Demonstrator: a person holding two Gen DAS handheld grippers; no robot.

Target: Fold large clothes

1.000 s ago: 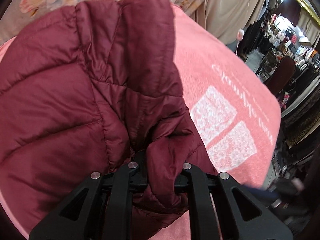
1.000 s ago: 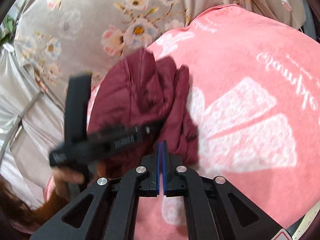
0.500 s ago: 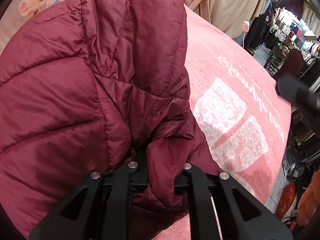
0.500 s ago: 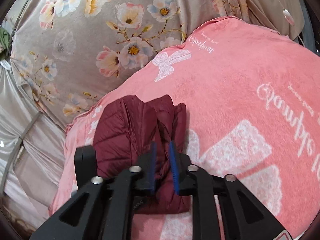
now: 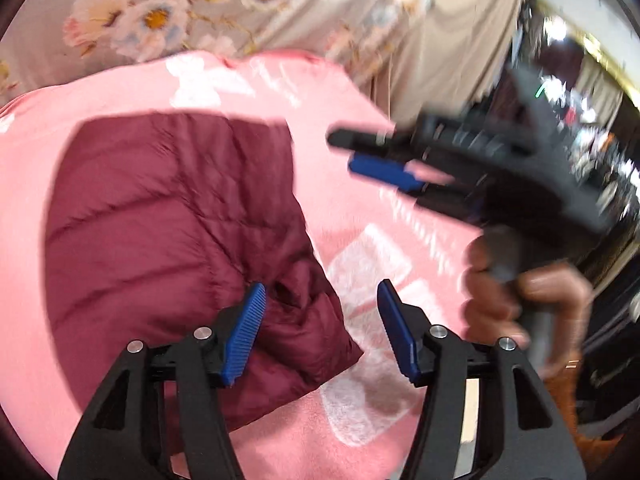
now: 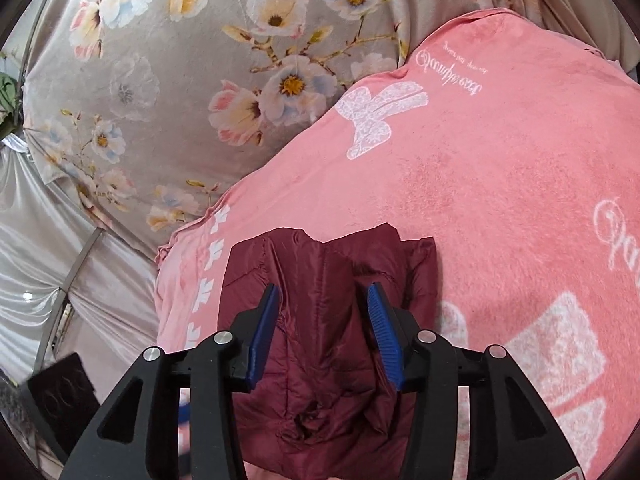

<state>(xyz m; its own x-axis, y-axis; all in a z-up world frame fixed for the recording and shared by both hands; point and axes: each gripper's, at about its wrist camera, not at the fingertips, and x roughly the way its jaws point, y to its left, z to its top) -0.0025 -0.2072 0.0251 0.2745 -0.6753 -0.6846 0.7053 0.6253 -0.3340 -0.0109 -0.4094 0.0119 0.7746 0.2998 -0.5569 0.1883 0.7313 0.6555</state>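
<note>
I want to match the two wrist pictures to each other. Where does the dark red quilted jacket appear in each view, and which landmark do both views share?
Left wrist: the jacket fills the left and centre, lying folded on the pink blanket.
Right wrist: the jacket lies at the bottom centre, seen between the open fingers.
Shared landmark: the pink blanket with white print, with the floral curtain behind it.

I seem to be in a clothing shop. Floral drapes (image 6: 168,92) hang behind, and lit racks of garments (image 5: 580,92) crowd one side.
</note>
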